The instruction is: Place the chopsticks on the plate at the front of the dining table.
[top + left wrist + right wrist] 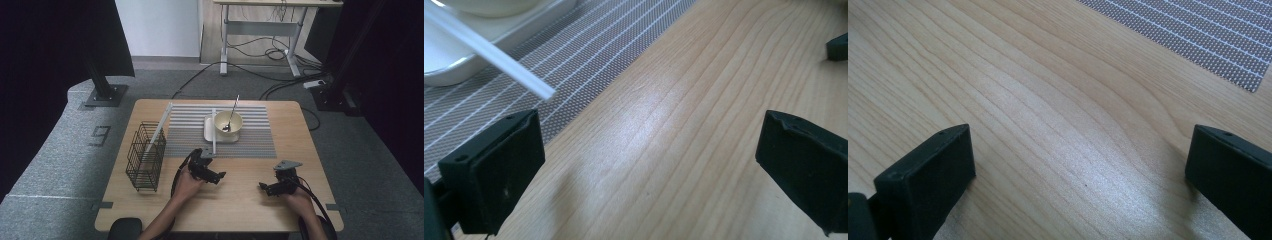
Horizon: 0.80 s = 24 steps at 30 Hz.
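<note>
We're pre-grasp: both tools released, left tool [216,176] nearest the white chopstick [489,50] (at 11 o'clock); right tool [264,188] idles. Next: we close on its tip.

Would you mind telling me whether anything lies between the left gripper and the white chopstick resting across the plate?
Nothing visible does. The left gripper hangs open over bare wood just short of the placemat, and the white chopstick has its near end just ahead of the jaws, over the mat's edge, with open space between them.
</note>
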{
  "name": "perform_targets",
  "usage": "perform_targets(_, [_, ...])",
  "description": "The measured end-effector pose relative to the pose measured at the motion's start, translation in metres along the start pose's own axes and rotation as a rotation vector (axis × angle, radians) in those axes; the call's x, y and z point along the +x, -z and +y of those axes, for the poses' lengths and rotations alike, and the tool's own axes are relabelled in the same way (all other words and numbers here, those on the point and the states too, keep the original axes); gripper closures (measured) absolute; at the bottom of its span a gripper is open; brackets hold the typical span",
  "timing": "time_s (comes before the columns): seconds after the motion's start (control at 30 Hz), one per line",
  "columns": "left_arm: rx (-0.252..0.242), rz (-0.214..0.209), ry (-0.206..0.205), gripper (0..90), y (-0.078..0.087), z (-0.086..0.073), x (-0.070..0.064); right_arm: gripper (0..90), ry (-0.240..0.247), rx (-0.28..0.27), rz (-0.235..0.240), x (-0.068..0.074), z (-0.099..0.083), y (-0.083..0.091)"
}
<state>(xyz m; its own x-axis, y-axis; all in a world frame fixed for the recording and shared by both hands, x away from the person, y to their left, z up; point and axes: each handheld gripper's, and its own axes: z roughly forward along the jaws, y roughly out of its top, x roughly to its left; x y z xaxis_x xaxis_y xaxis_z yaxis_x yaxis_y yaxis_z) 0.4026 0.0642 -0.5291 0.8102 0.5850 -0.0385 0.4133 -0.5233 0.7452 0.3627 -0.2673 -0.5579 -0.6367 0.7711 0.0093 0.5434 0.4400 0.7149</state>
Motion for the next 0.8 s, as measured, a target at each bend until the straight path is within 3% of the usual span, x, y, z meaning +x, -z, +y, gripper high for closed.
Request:
perform_targets(0.37, [-0.003, 0.027, 0.033, 0.0, 0.026, -0.021, -0.002, 0.0, 0.000, 0.000, 0.000, 0.000, 0.000, 0.000])
perform_targets(0.63, [0.042, 0.029, 0.060, 0.0, 0.035, -0.045, -0.005, 0.0, 0.001, 0.000, 0.000, 0.000, 0.000, 0.000])
perform_targets(0.8, [0.073, 0.047, 0.051, 0.0, 0.039, -0.053, -0.010, 0.0, 0.001, 0.000, 0.000, 0.000, 0.000, 0.000])
